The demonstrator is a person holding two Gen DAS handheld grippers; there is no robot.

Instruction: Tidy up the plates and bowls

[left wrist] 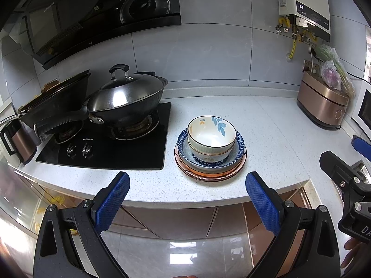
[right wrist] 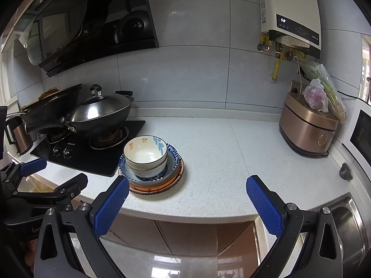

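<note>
Showing sink (right wrist: 347, 220) only rightward, stacked bowls (left wrist: 211, 136) untouched, left gripper (left wrist: 187, 199) and right gripper (right wrist: 187, 201) wide.

The top bowl (left wrist: 211, 134) was cream inside with blue leaves and a small orange mark. Under it sat a blue-and-white patterned bowl (left wrist: 241, 147), then a copper-brown plate (left wrist: 209, 176). The counter (left wrist: 266, 125) was white with fine speckles, the stove (left wrist: 111, 148) glossy black, the wok (left wrist: 125, 102) dark grey. Both grippers' pads (right wrist: 111, 206) were blue and cross-hatched.
</note>
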